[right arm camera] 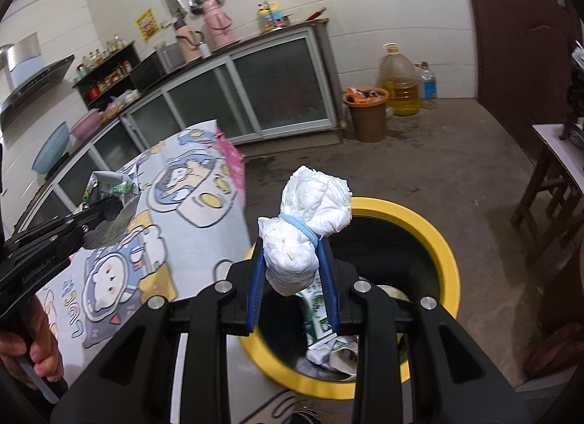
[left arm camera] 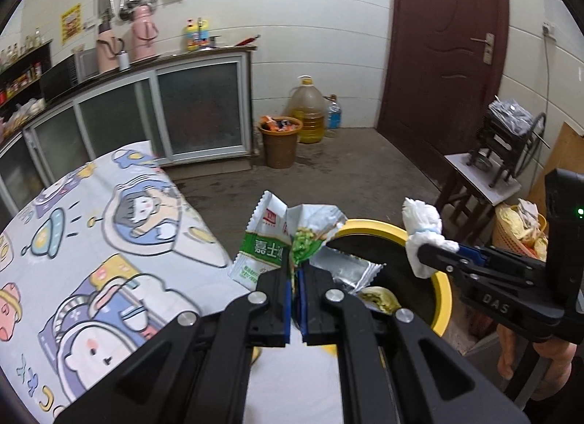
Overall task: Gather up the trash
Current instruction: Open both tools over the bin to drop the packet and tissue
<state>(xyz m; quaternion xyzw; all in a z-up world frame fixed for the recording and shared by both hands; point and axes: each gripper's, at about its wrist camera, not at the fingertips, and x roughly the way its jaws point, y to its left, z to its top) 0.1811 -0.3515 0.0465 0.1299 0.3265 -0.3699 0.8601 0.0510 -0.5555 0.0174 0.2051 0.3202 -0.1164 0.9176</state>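
Kitchen floor; crumpled green-white wrapper (left arm camera: 281, 241)

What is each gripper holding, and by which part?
Left gripper pinches the green-and-white wrapper by its lower edge; right gripper clamps the white tissue wad by its lower half.

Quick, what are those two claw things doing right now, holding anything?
Left gripper: closed on a crumpled green-and-white foil snack wrapper.
Right gripper: closed on a white tissue wad tied with a blue band, above the yellow-rimmed bin.
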